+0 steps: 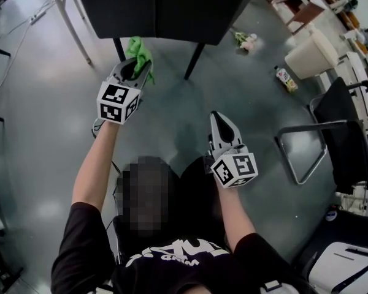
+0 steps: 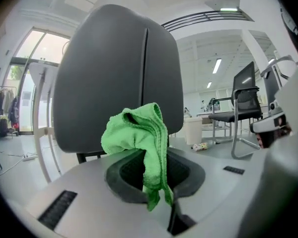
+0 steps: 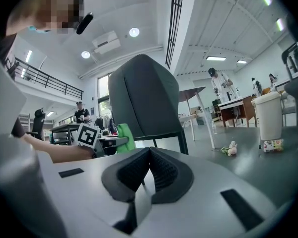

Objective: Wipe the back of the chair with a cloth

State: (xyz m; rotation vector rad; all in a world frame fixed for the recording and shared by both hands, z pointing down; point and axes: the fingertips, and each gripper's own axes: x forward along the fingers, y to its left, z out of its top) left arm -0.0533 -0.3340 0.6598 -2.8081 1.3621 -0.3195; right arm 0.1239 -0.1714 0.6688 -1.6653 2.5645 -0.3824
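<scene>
Green cloth (image 2: 139,138) pinched in left hand-held gripper (image 2: 154,175), dark chair back (image 2: 114,73) just beyond.

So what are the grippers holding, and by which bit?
The left gripper pinches the cloth at a bunched fold, with a tail hanging loose. The right gripper is shut, holding nothing.

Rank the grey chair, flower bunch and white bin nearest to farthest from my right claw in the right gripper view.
From the right claw:
1. Grey chair, straight ahead.
2. Flower bunch, on the floor, right.
3. White bin, far right.
</scene>
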